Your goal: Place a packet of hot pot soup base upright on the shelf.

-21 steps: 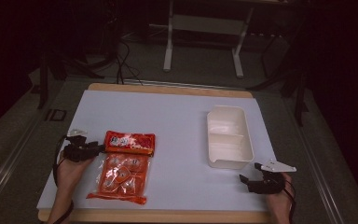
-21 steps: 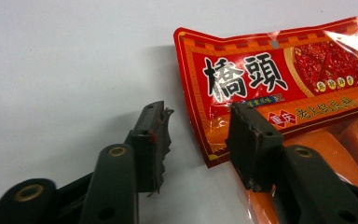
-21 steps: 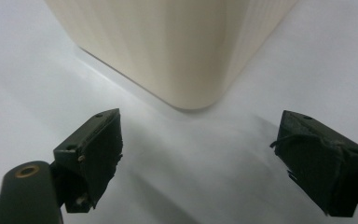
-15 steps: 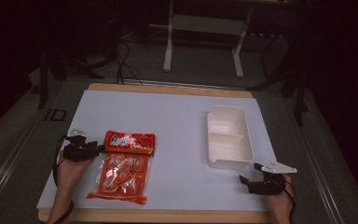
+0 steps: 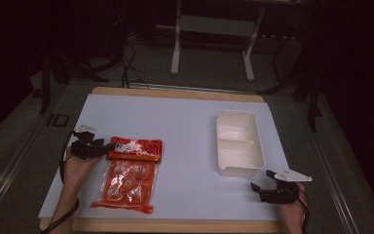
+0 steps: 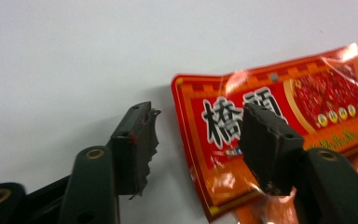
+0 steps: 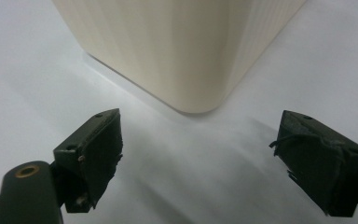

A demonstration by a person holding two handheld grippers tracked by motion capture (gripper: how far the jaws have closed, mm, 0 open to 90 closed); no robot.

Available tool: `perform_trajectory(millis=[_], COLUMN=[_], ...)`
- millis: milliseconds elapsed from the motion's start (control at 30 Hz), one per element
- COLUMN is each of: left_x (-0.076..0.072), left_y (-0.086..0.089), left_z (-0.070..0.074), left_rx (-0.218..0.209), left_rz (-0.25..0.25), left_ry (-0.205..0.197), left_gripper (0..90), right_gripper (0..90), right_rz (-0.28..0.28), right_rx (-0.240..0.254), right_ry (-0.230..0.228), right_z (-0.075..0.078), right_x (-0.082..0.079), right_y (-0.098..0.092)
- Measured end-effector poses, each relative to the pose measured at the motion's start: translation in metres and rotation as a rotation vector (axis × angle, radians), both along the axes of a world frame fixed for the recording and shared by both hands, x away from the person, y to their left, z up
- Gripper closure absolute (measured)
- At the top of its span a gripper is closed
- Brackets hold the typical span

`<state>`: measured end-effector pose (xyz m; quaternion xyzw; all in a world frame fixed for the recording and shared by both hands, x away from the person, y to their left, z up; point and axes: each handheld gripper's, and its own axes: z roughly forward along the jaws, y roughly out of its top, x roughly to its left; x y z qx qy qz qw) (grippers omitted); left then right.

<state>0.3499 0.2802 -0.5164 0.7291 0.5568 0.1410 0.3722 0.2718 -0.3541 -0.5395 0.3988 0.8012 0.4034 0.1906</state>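
A white sheet (image 5: 185,141) covers the table, and the landmark on it is a white two-compartment tray (image 5: 239,143) lying toward the right side, its long axis running away from the person.

Well to the left of the tray lies a red snack packet (image 5: 135,149), flat on the sheet, with its long side across the table. Touching its near edge, and so also well left of the tray, is a clear-fronted orange pouch (image 5: 126,183) holding several small wrapped pieces.

The left gripper (image 5: 108,147) sits at the left end of the red snack packet, on the side away from the tray, held in the person's left hand (image 5: 78,165). In the left gripper view its jaws stand apart: one jaw is over bare sheet just beside the packet's short edge, the other is over the printed face of the packet (image 6: 270,121). Whether either jaw touches the packet I cannot tell.

The right gripper (image 5: 262,187) rests just off the tray's near right corner, a grey three-cornered plate (image 5: 289,174) on top of it. In the right gripper view its jaws are spread wide, with the rounded corner of the tray (image 7: 186,51) just beyond them and clear of both; only white sheet lies between them.
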Motion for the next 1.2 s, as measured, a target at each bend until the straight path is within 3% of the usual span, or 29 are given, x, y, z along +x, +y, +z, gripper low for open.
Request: perform_trajectory(millis=[67, 367, 567, 633, 833, 1033, 1100, 1200], left_x=[0.003, 0.025, 0.038, 0.042, 0.041, 0.043, 0.042, 0.038], left_y=[0.000, -0.005, -0.009, -0.010, -0.007, -0.006, -0.006, -0.006], left_z=[0.001, 0.002, -0.003, -0.007, -0.008, -0.011, -0.015, -0.014], left_rx=[-0.022, -0.034, -0.035, -0.056, -0.089, -0.068, -0.086, -0.104], left_rz=[-0.003, -0.030, -0.049, -0.067, -0.086, -0.080, -0.101, -0.115], left_ry=[-0.002, 0.030, 0.048, 0.067, 0.071, 0.087, 0.097, 0.080], left_gripper=[43.7, 49.7, 49.8, 51.4, 59.5, 56.4, 61.2, 67.8], right_gripper=[14.4, 14.4, 14.4, 14.4, 14.4, 14.4, 14.4, 14.4], right_rz=[0.006, 0.023, 0.025, 0.027, 0.033, 0.033, 0.035, 0.041], right_rx=[-0.004, -0.011, -0.009, -0.006, -0.005, -0.007, -0.005, -0.003], right_ry=[0.000, 0.006, 0.009, 0.006, 0.014, 0.013, 0.015, 0.020], right_z=[0.000, 0.000, 0.000, 0.000, 0.000, 0.000, 0.000, 0.000], right_x=[0.000, 0.000, 0.000, 0.000, 0.000, 0.000, 0.000, 0.001], right_y=[0.000, 0.002, 0.001, 0.001, 0.001, 0.001, 0.001, 0.001])
